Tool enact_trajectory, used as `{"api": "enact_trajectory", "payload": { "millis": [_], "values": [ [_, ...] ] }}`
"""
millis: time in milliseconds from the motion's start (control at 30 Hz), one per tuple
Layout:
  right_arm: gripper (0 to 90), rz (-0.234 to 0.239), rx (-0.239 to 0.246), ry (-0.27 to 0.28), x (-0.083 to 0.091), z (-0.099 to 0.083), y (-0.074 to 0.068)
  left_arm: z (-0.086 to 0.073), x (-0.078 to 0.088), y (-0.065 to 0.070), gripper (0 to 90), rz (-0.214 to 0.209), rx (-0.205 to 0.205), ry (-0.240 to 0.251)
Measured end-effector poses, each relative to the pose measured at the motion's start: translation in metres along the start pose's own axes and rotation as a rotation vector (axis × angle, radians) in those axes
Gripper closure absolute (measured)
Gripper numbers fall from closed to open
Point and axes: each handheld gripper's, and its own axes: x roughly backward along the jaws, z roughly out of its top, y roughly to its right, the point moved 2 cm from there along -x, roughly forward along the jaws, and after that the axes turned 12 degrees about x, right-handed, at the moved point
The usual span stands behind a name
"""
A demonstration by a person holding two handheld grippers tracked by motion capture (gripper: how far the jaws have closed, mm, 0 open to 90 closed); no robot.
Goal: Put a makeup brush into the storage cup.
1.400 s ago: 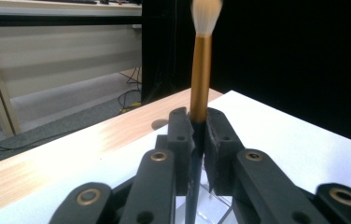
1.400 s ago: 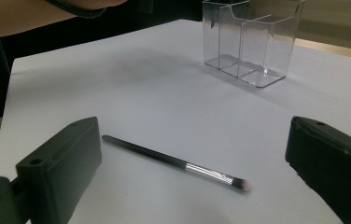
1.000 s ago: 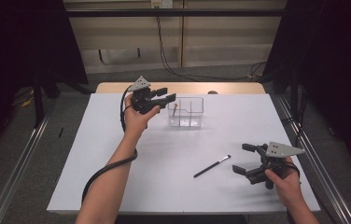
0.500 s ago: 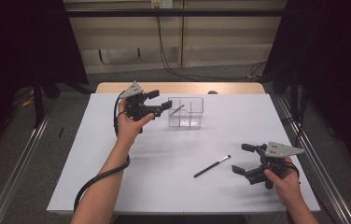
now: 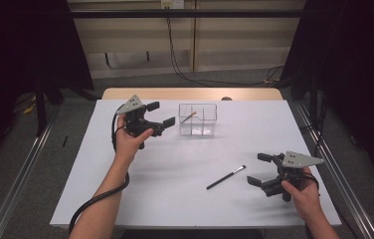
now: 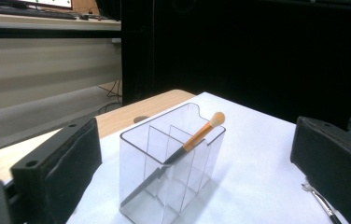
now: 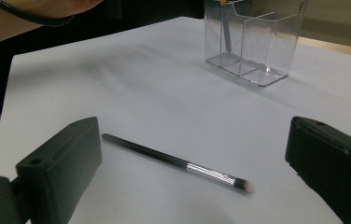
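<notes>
High view: nearest, at the near right of the white table [image 5: 175, 199], the right gripper [image 5: 261, 170] sits low in the person's hand, jaws spread wide with nothing between them, pointing left at a black makeup brush [image 5: 226, 177]. That brush lies flat on the table just beside the jaws, slim black handle, silver ferrule, small dark tuft at its far-right end; in the right gripper view it lies across the gap ahead of the open jaws, untouched.

Farther off, near the table's far middle, stands a clear plastic organizer [image 5: 197, 120], upright, split into compartments. An orange-tipped brush [image 5: 188, 118] leans in its left compartment, dark handle down, orange ferrule and pale tuft above the rim.

Just left of the organizer the left gripper [image 5: 164, 113] is held clear of it, jaws spread fully and empty. A second ago its jaws were at the organizer with the brush; since then they have just been opening and the hand has drawn away leftward.
</notes>
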Motion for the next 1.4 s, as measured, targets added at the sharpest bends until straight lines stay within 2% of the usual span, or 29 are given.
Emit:
{"api": "enact_trajectory", "payload": {
  "millis": [200, 433, 633, 967, 1100, 1400],
  "values": [
    [3.3, 0.002, 0.002, -0.003, 0.000, 0.000, -0.001, -0.004, 0.010, -0.001, 0.0, -0.007, 0.014, 0.004],
    [3.3, -0.006, 0.001, -0.002, 0.001, 0.000, 0.000, -0.008, 0.023, 0.002, 0.0, 0.005, -0.020, -0.011],
    [3.2, -0.004, 0.005, -0.004, 0.000, 0.001, 0.000, -0.012, 0.033, 0.007, 0.0, -0.011, -0.029, -0.008],
    [3.2, -0.006, 0.011, -0.003, 0.000, 0.002, -0.001, -0.023, 0.048, 0.014, 0.0, -0.025, -0.050, -0.038],
    [3.2, -0.010, 0.011, -0.003, 0.001, 0.002, 0.000, -0.028, 0.055, 0.012, 0.0, -0.033, -0.036, -0.044],
    [3.2, -0.022, 0.015, -0.001, 0.001, 0.002, 0.000, -0.035, 0.075, 0.011, 0.0, -0.021, -0.031, -0.064]
  ]
}}
